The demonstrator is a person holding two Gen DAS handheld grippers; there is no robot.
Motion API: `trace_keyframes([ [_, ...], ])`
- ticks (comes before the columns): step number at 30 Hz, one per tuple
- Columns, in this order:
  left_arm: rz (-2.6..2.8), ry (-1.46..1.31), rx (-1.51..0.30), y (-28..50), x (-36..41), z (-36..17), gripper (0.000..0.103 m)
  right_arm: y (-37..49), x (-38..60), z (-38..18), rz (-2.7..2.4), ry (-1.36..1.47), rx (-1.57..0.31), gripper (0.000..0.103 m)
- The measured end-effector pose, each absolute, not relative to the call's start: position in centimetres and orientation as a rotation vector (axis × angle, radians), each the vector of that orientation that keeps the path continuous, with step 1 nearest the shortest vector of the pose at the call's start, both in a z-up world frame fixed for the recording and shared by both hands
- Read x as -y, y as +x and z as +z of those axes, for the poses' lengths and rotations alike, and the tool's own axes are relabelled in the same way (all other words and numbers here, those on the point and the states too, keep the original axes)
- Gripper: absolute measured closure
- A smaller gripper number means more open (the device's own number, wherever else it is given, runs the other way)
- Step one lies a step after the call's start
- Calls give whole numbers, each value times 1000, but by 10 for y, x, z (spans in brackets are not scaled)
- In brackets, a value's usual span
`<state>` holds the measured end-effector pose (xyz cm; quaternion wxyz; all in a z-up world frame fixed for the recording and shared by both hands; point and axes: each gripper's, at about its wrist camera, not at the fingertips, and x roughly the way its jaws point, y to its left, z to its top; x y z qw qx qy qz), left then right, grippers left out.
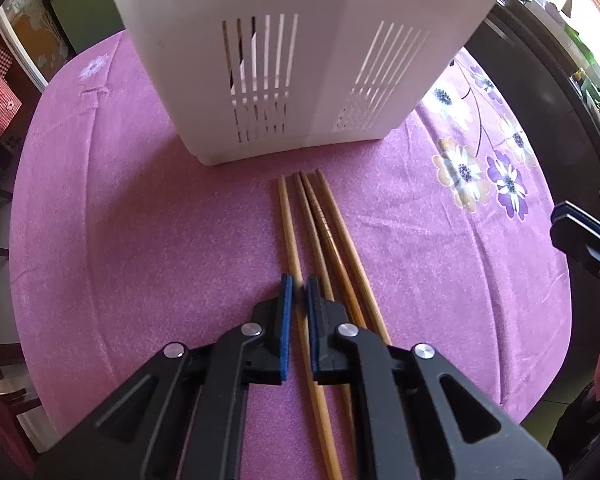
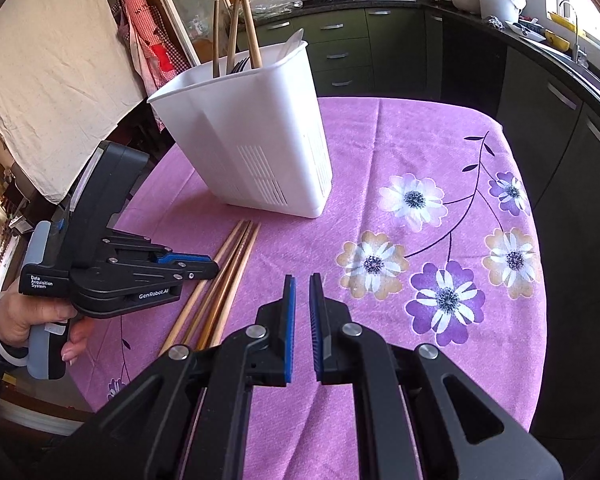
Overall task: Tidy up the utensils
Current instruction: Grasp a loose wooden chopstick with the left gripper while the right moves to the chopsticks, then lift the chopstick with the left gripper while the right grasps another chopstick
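- Left wrist view: left hand-held gripper [image 1: 298, 294] is closed on the leftmost chopstick [image 1: 290, 236] of four lying side by side on the counter [image 1: 120, 240]; blue pads pinch it partway along its length, tip end pointing to 12 o'clock.
- Remaining chopsticks [image 1: 332, 240] lie touching or just beside the gripped one, at 1 o'clock of the pads. The right finger sits over the nearest neighbour.
- White utensil holder [image 1: 260, 60] stands at 12 o'clock, its base just beyond the chopstick tips.
- Right wrist view: right hand-held gripper [image 2: 302, 300] is closed on nothing, hovering over the floral cloth, well apart from the chopsticks at its 10 o'clock.
- The holder already carries upright chopsticks [image 2: 244, 20] and what looks like fork tines.
- Risk 1 (judgement): the grip is off-centre, so the stick may pivot and droop on lifting, or slip from the pads.
- Risk 2: a neighbour stick may be dragged or rolled, since they lie in contact.
- Risk 3: the holder wall is close ahead; a forward sweep could strike or tip it. Standing utensils crowd the opening and may block insertion.
- Soft cloth may snag a dragged tip.
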<state>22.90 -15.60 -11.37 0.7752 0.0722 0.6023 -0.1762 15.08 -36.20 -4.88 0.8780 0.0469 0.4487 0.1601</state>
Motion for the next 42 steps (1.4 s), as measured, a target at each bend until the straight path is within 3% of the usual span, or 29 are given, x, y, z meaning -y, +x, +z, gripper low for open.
trace_keyframes([
  [7,-407,134,-1221,223,137,-83,97,148,366,-43,321,97,-921,95],
  [22,-375,114,-858,168,86,30,97,141,364,-27,313,81,-899,95],
  [28,-355,138,-796,149,79,38,97,143,356,-32,330,67,-926,94],
  [31,-356,145,-775,141,76,39,97,149,348,-37,354,70,-955,82],
  [42,-382,157,-757,132,74,40,97,193,296,-84,361,20,-1093,82],
])
